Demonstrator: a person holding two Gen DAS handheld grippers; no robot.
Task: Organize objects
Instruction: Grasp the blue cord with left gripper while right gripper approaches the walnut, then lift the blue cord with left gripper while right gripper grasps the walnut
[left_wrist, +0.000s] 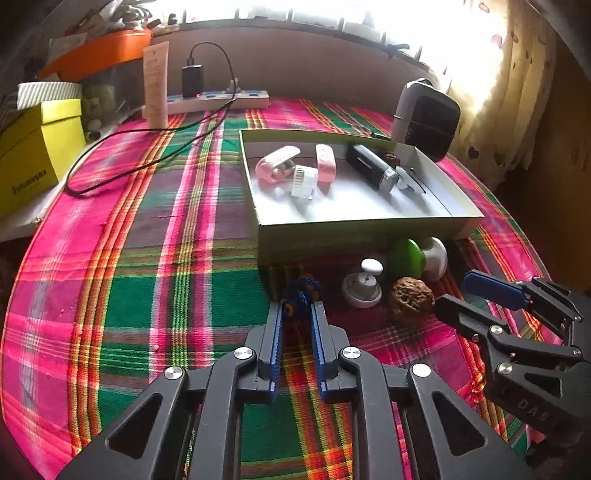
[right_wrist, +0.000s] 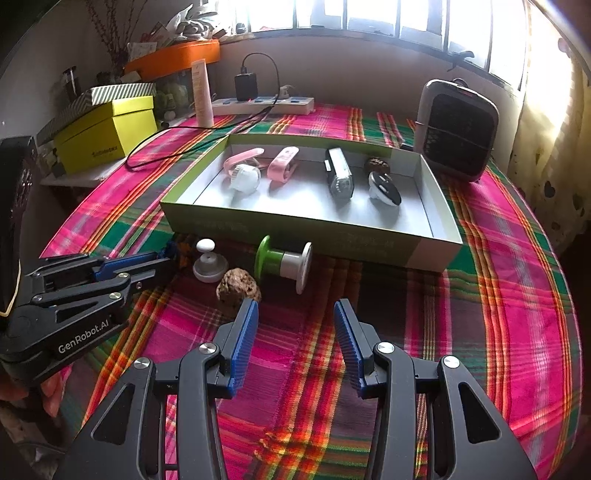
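Left wrist view: left gripper (left_wrist: 300, 308) clamped on a small blue tangled object (left_wrist: 302, 291), on the plaid cloth (left_wrist: 147, 295) just before the open box (left_wrist: 354, 230).

Right wrist view: right gripper (right_wrist: 295, 312) jaws apart, empty, near a walnut (right_wrist: 238, 287).

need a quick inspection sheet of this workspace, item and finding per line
surface: plaid cloth covers the table
job's things: open box holds two pink clips, a white cap, a black-silver device and other small pieces; outside, at its front wall, lie a blue knotted item, white knob, walnut and green-white spool
clutter: yellow box, tube, heater
grippers: left hand-held gripper shut on the blue knotted item; right hand-held gripper open, holding nothing
cables: black cable runs from the charger on the power strip
surroundings: bright window, curtain
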